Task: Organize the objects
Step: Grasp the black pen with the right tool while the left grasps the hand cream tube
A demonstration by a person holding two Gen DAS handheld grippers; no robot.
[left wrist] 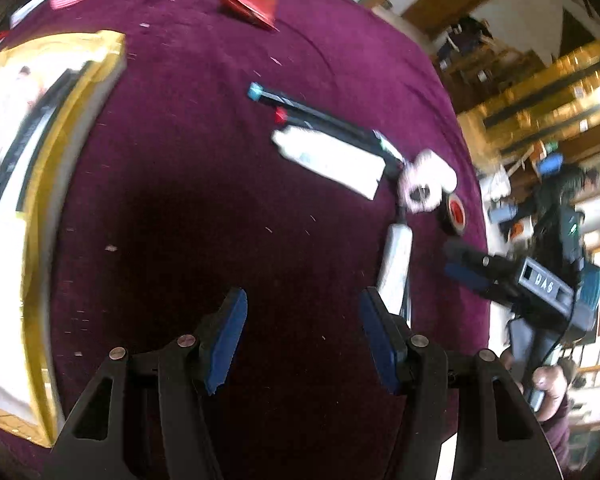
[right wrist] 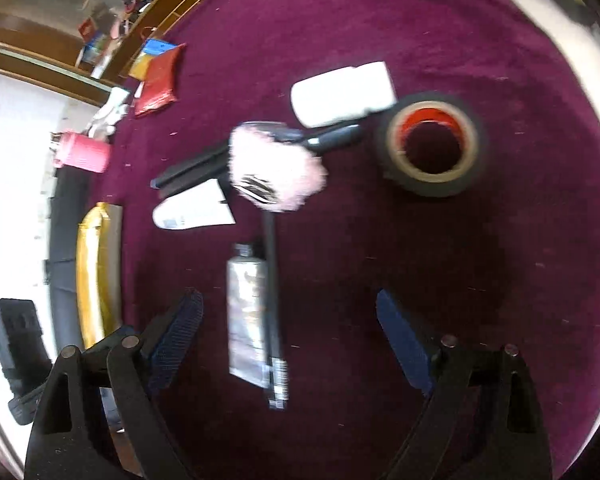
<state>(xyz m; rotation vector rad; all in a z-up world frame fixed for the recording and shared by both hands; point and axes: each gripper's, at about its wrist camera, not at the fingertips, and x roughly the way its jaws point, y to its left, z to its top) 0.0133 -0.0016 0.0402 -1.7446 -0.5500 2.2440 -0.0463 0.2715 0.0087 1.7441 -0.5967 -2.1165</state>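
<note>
- The round table covered in deep purple velvety cloth [right wrist: 460, 280] fills both views; all the objects lie on it.
- A large gold-edged flat box with a white and black inside [left wrist: 40, 160] sits at the left of the left wrist view, well apart from the left gripper [left wrist: 300, 340] — its near end is cut off by the frame.
- The left gripper hangs over bare cloth, blue-padded jaws spread apart and holding nothing.
- The right gripper [right wrist: 288, 340] is likewise spread wide and empty; between its fingers, lower on the cloth, lie the silver squeezed tube with a dark cap [right wrist: 246, 312] and a thin black stick-like tool [right wrist: 274, 320] just beside it, touching or nearly so.
- A black roll of tape with a tan and red core [right wrist: 432, 144] lies ahead and right of the right gripper, near the white plastic bottle lying on its side [right wrist: 342, 94].
- A fluffy pale pink pom-pom-like item [right wrist: 276, 168] sits over the far end of the black stick; blur hides what it is attached to.
- A white flat-ended tube [right wrist: 194, 208] lies left of it, beside long black bars [right wrist: 192, 168] too blurred to identify.
- Far off: a pink ribbed cup [right wrist: 86, 152] and a red pouch [right wrist: 158, 80].
- In the left wrist view the right gripper shows at the table's right edge, blurred.
</note>
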